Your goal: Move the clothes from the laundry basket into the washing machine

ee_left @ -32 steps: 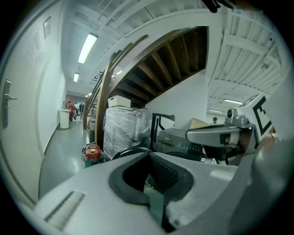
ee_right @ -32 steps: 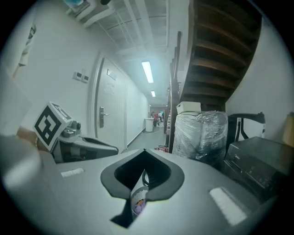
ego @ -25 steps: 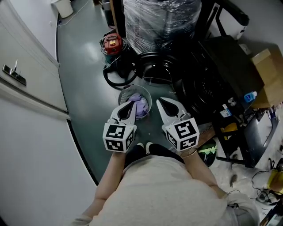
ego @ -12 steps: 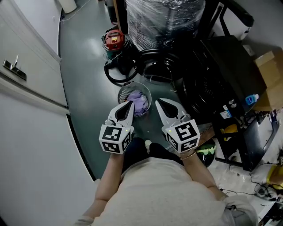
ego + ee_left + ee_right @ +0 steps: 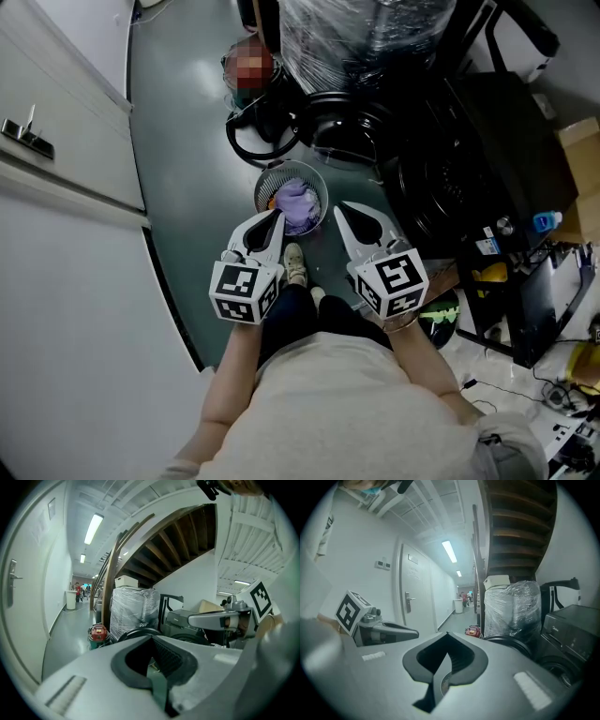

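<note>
A round mesh laundry basket [image 5: 265, 187] stands on the grey floor, with purple clothes [image 5: 294, 201] inside. Just behind and to its right is the dark washing machine [image 5: 487, 141], its round door [image 5: 342, 127] swung open toward the basket. My left gripper [image 5: 278, 215] hovers over the basket's near rim, jaws together and empty. My right gripper [image 5: 339, 206] hangs beside the basket's right edge, also shut and empty. In the left gripper view the shut jaws [image 5: 152, 639] point toward the washing machine [image 5: 187, 619]. The right gripper view shows shut jaws [image 5: 446, 634] and the machine [image 5: 569, 630] at right.
A plastic-wrapped stack [image 5: 370, 37] stands behind the machine's door. A black hose loop [image 5: 262, 141] and a red canister [image 5: 248, 67] lie beyond the basket. White doors [image 5: 56, 141] line the left. Cardboard box [image 5: 583, 159], blue bottle [image 5: 548, 222] and cables clutter the right. My shoe [image 5: 294, 262] is near the basket.
I have stepped forward: the basket now sits closer under the gripper tips and a shoe has come into view. Both grippers stay shut and empty.
</note>
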Available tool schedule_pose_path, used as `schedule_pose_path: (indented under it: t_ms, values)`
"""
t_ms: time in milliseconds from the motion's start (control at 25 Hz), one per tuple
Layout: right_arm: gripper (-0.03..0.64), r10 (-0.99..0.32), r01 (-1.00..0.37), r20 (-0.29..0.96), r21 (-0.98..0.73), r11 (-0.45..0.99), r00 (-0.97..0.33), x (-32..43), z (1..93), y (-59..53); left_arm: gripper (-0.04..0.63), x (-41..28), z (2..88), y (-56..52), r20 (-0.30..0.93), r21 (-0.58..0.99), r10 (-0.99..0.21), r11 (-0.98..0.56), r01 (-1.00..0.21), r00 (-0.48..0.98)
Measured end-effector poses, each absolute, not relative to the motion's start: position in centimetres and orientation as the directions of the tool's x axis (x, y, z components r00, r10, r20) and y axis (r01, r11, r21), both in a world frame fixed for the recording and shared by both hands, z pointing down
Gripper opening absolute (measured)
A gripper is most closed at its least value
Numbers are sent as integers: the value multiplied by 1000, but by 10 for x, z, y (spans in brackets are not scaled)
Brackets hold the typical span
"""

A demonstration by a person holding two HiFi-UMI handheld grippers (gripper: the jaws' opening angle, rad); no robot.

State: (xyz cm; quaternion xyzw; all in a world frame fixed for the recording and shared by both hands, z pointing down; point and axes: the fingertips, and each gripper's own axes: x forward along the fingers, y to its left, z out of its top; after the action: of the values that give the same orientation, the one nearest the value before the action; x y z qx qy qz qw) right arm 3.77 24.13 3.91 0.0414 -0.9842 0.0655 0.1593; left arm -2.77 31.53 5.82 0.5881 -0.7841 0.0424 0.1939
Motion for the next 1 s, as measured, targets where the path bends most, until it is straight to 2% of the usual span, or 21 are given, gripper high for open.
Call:
schedule_pose_path:
  t_ms: [360,760,1000]
  values:
    - [23,-27,-63,330,-99,993,-944,-36,47,217,2,-96,72,286,369,186,-902,308,-933,-225]
    - [23,-67,-112,391,-95,989,-918,-119,61,185,2,-186,85,258,396,194,-898,285,-939,-190]
    - [23,-52,-112,453,-107,988,-890,-138,83,185,2,-212,97,252,411,220,-895,281,-934,-172]
